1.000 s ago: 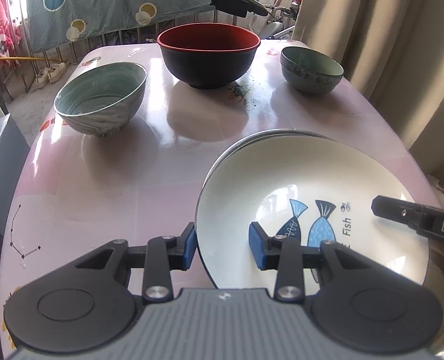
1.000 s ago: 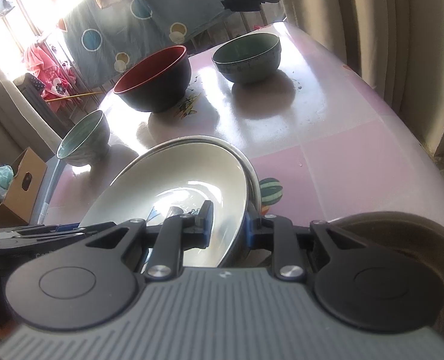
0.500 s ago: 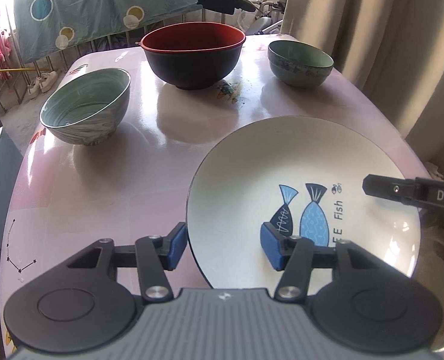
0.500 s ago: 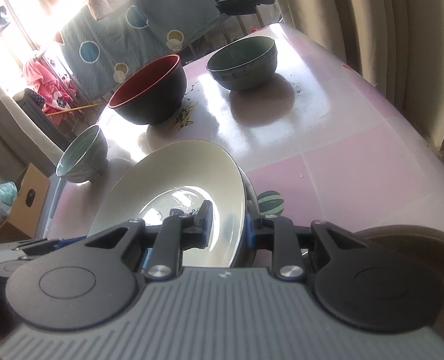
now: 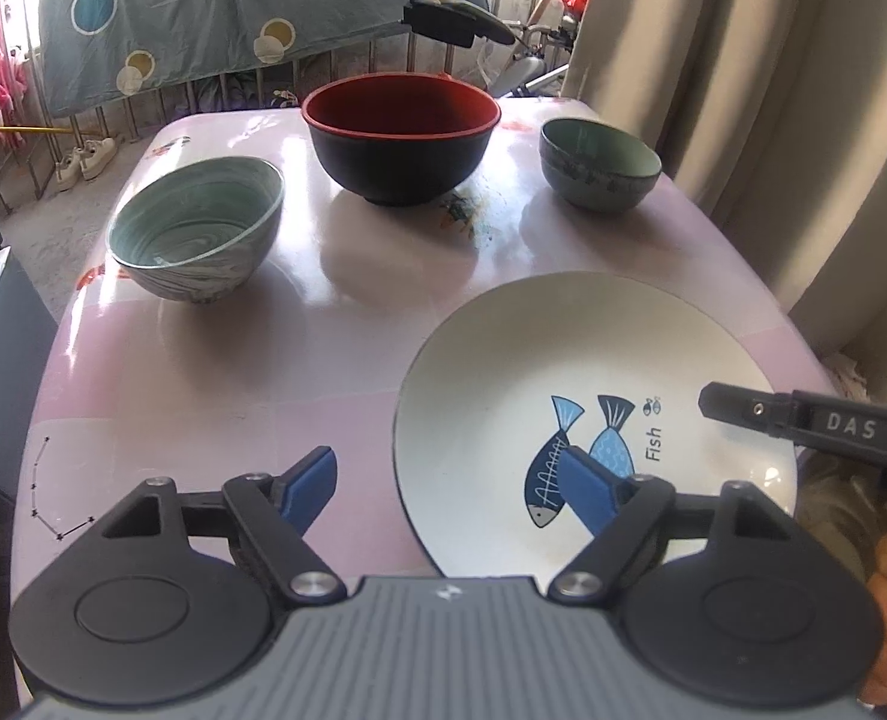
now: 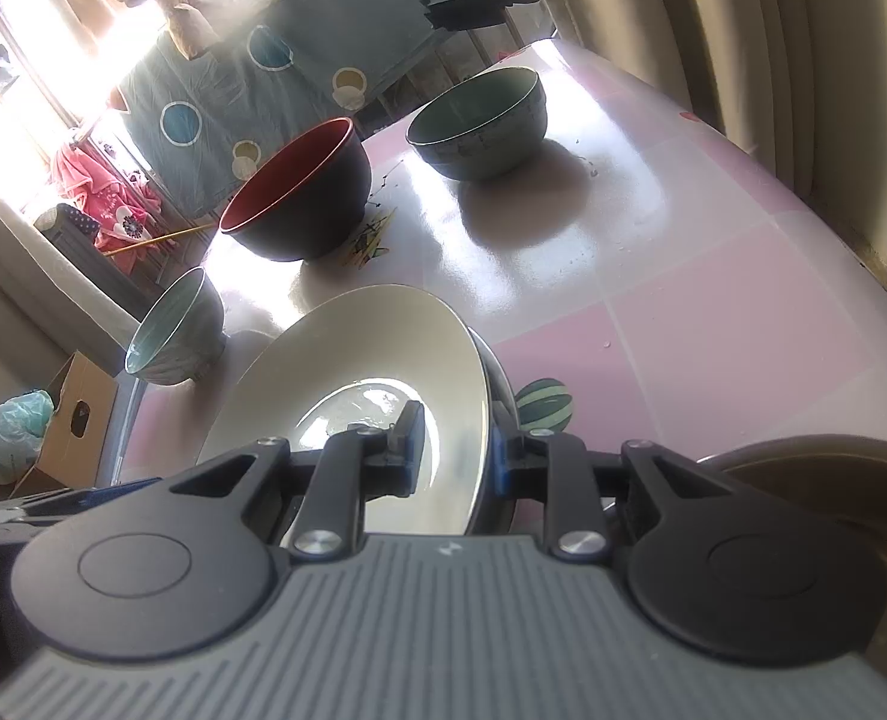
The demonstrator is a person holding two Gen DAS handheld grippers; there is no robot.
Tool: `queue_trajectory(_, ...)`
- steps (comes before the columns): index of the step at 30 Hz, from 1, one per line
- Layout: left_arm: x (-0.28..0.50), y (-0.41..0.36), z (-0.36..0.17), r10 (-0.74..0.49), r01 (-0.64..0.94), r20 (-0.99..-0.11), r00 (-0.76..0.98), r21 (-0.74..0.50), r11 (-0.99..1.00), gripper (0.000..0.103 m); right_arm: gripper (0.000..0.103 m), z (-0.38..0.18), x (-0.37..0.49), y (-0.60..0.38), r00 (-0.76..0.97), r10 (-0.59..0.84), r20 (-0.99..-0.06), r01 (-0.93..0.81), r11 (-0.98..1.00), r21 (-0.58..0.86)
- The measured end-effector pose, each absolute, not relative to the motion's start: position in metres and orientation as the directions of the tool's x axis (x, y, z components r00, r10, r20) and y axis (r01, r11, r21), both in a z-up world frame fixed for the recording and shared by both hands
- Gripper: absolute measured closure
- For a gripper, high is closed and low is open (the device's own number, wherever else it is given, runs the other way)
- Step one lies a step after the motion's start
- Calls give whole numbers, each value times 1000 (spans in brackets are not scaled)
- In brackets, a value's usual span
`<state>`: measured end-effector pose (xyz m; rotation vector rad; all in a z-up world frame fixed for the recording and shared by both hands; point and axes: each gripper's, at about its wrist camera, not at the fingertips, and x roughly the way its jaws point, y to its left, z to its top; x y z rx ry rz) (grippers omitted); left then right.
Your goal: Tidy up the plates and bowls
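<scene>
Plate stacked near the worktop's front edge, three bowls not yet gathered.
The fish plate (image 5: 593, 396) lies on the pink worktop (image 5: 335, 324). The left tool (image 5: 449, 480) is opening, its pads off the rim; the right tool (image 6: 458, 450) is clamped on the plate's edge. The red-lined bowl (image 5: 401, 138), marbled bowl (image 5: 194, 228) and green bowl (image 5: 599, 165) stand apart at the back.

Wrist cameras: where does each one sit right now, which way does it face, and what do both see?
Left wrist: rides the left gripper, angled down across the table; jaws opening, one pad over the fish plate; fingertips at right edge.
Right wrist: rides the right gripper, angled down, tilted; jaws clamp the plate's rim.
Shared: fish plate, red-and-black bowl, marbled bowl, green bowl.
</scene>
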<state>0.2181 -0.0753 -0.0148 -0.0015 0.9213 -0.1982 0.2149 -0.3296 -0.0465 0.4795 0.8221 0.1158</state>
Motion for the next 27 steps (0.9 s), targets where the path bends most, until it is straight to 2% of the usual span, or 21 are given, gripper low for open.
queue_trajectory(5,208,-70,-18,-150,153,-792,592,-72,986,17,81,-45,215,-329,674,277,-685,69,900,431)
queue_trajectory(11,204,-75,-31,-137,150,-800,585,-59,987,19,73,-40,220,-324,654,276,-704,51,913,405)
queue_trajectory(19,206,-78,-41,-115,152,-809,576,-33,988,29,46,-38,236,-330,601,372,-707,68,858,509)
queue_trajectory(24,208,-76,-46,-111,141,-815,569,-37,989,33,25,-35,253,-330,524,441,-728,64,833,550)
queue_trajectory(27,208,-75,-46,-110,139,-815,570,-36,990,33,19,-34,268,-331,460,479,-748,81,816,572)
